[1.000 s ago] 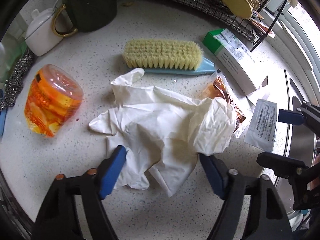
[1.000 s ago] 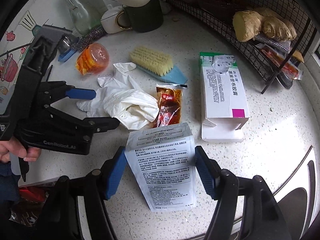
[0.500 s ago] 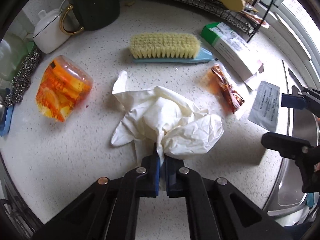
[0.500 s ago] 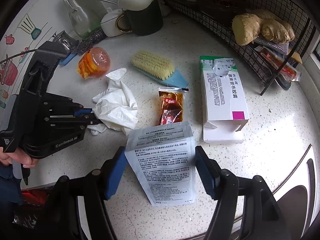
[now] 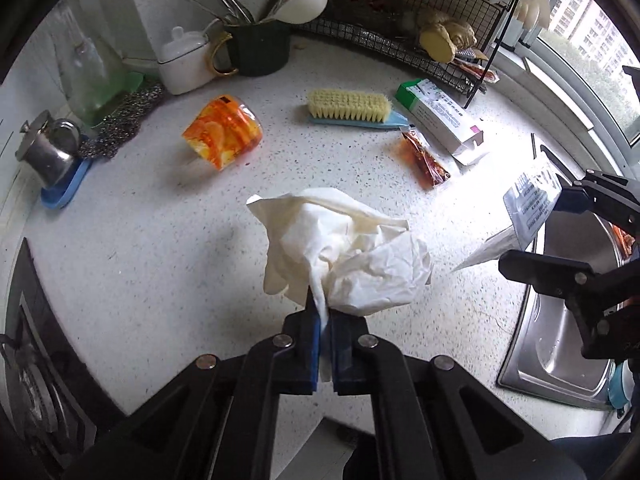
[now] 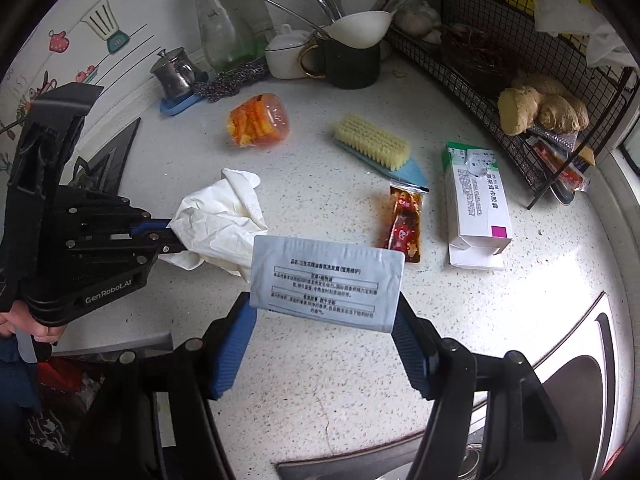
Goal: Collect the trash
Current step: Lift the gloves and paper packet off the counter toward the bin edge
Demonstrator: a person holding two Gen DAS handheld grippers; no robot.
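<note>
1. The left wrist view alone shows the steel sink [image 5: 560,340] at the counter's right edge and a dark hob [image 5: 36,360] at its left edge; the right wrist view alone shows the printed face of the white sachet [image 6: 326,284] and the person's hand [image 6: 28,324] on the left tool's handle.
2. The left gripper [image 5: 325,316] has its blue pads pressed together on a fold of the crumpled white glove [image 5: 344,248], which hangs bunched above the speckled counter [image 5: 160,240], clear of it.
3. The right gripper [image 6: 324,344] holds the sachet across its width, one pad on each side edge, the jaws standing wide; the flat packet is lifted off the counter and tilts forward.
4. Left lying on the counter: an orange plastic cup [image 5: 222,136] on its side, a scrub brush [image 5: 352,110] with a blue handle, a red sauce packet [image 5: 426,158] and an opened medicine box [image 5: 440,124].
5. A dark mug [image 6: 352,64] of utensils, a white lidded pot [image 6: 286,56], a glass bottle [image 6: 218,28] and a wire rack [image 6: 500,64] with ginger [image 6: 540,108] line the back.
6. In the right wrist view the sachet covers part of the glove.
</note>
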